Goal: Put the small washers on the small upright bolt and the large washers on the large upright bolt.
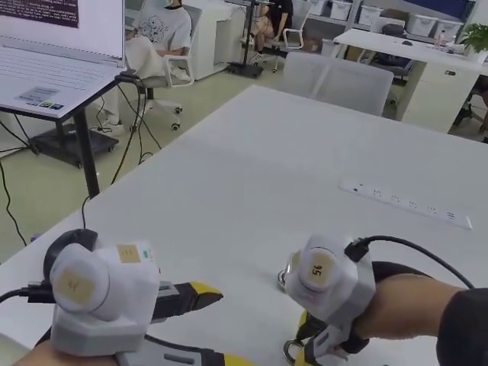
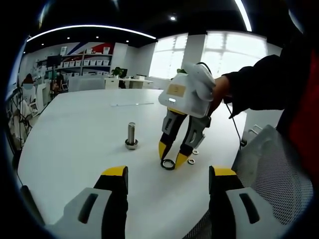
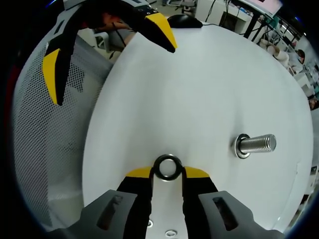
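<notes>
one washer (image 3: 168, 167) flat between right claw (image 3: 168, 173) tips, pinched narrow, left claw (image 2: 168, 173) wide

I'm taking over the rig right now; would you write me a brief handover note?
Left gripper: open, holding nothing, above the table.
Right gripper: shut on a large washer lying at table level, not yet lifted.
Upright bolt: stands apart from that washer, a ring at its base; washer or bolt head, I cannot tell.
Small washers: two lie loose beside the right gripper's tips.
Done: no washer surely placed.
Left: lift the large washer onto its bolt, then place the small ones.
</notes>
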`<state>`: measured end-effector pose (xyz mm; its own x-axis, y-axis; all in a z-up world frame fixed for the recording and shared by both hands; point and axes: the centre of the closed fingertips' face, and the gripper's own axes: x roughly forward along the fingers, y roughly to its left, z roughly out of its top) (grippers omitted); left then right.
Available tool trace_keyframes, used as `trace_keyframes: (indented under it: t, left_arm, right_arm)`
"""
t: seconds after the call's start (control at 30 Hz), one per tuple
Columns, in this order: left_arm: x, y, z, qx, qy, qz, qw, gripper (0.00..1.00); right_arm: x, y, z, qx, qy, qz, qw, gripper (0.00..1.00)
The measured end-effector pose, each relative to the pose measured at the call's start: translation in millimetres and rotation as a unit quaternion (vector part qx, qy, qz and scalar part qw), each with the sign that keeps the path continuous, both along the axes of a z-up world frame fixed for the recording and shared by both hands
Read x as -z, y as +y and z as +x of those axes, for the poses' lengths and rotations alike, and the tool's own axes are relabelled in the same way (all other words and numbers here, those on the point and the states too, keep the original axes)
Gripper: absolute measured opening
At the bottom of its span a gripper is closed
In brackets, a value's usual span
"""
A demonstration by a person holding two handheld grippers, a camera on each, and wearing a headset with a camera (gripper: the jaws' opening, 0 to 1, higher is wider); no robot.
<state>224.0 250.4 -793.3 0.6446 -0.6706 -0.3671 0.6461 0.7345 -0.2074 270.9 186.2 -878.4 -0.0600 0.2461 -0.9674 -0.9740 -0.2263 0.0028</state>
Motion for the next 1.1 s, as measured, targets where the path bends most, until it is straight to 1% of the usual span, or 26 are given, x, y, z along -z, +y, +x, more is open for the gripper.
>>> trace_keyframes:
  t: [0.17, 0.3, 0.43, 0.7, 1.1]
  left_arm:
    - [0.7, 0.1, -0.1, 0.0, 0.001, 0.0, 1.0, 0.65]
    - [1.2, 0.4, 0.1, 0.0, 0.001, 0.0, 1.0, 0.64]
    - [1.8, 0.7, 0.6, 0.0, 0.002, 0.001, 1.0, 0.64]
    - [2.3, -0.2, 1.9, 0.001, 0.002, 0.001, 1.0, 0.65]
    - [2.3, -4.1, 5.2, 0.01, 0.002, 0.001, 0.9999, 0.65]
  right_arm:
    - [-4.9, 3.7, 2.9, 0.006, 0.005, 0.007, 0.9999, 0.22]
    - [-6.4, 3.8, 6.0, 0.005, 0.002, 0.006, 1.0, 0.22]
    - [-9.1, 2.2, 8.2, 0.007, 0.001, 0.005, 1.0, 0.22]
    - [-18.7, -2.7, 15.4, 0.017, 0.0, 0.008, 0.9998, 0.22]
    - [-34.1, -12.6, 25.5, 0.031, -0.008, 0.009, 0.9994, 0.22]
